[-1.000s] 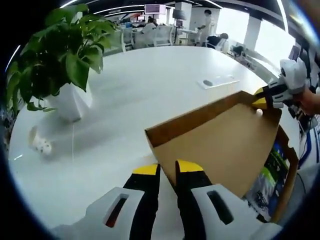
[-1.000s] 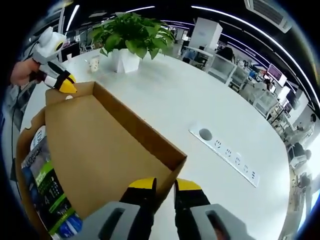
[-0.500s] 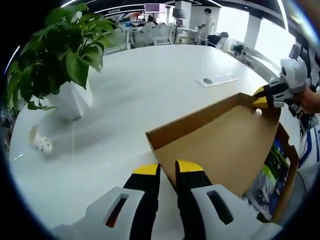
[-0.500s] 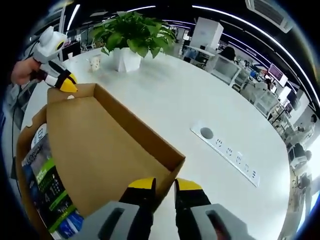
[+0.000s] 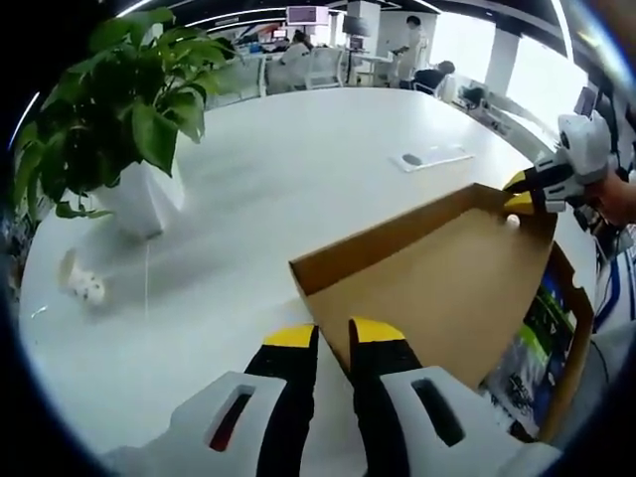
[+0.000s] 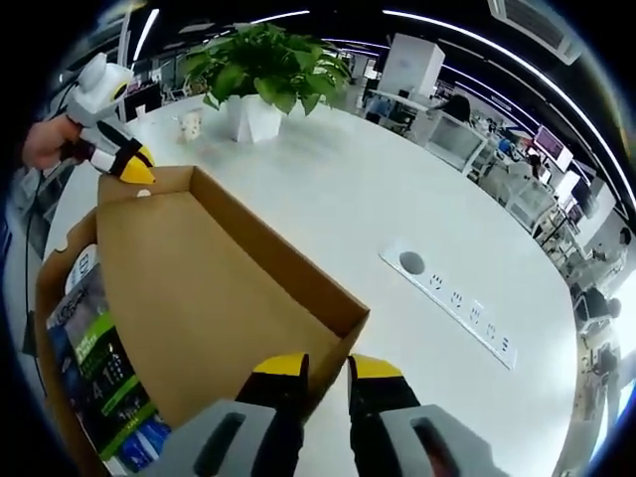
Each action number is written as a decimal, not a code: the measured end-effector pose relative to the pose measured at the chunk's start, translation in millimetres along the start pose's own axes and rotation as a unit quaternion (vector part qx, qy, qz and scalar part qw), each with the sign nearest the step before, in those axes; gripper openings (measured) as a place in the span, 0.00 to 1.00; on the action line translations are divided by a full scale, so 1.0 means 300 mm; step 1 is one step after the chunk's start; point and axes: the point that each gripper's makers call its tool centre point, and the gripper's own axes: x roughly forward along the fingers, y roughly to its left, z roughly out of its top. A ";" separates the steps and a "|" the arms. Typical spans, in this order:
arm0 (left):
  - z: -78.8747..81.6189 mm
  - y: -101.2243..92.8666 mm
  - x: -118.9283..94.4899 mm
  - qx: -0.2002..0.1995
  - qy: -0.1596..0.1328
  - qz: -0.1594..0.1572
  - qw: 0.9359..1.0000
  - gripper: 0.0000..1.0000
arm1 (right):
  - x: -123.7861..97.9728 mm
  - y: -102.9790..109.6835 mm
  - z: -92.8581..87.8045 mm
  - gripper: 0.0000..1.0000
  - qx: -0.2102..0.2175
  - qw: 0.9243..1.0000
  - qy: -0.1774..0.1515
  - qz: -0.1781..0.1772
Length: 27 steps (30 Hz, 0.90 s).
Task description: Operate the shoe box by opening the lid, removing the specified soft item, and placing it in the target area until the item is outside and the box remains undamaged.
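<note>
Left gripper [image 5: 333, 338], bottom centre of the left gripper view: yellow-tipped black jaws nearly together, pinching the near corner edge of the brown cardboard shoe box lid [image 5: 437, 288]. It also appears in the right gripper view, upper left [image 6: 134, 171], held by a hand [image 6: 45, 144], tips on the far corner of the lid.

Right gripper [image 6: 328, 370], bottom centre of the right gripper view: jaws close together, clamped on the lid's corner edge nearest that camera. It also appears at the right edge of the left gripper view [image 5: 519, 194], tips on the lid's far corner.

Lid [image 6: 209, 288] is raised and tilted, inner face toward both cameras, hinged to the brown box base [image 6: 45, 318] at lower left of the right gripper view. Inside the box: a glossy package with green, blue and black print [image 6: 104, 383]; also visible at lower right of the left gripper view [image 5: 532, 353]. Can't tell whether it is soft.

White round desk [image 5: 298, 169] carries the box. Leafy green plant in a white pot [image 5: 129, 129] upper left of the left gripper view, small white spotted object [image 5: 79, 283] near it. Grey-white power strip [image 6: 452, 303] sits on the desk right of centre in the right gripper view.
</note>
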 end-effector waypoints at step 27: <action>0.020 0.015 -0.105 -0.002 -0.035 0.015 0.999 0.20 | -0.126 0.020 0.016 0.21 0.024 0.999 -0.037 -0.005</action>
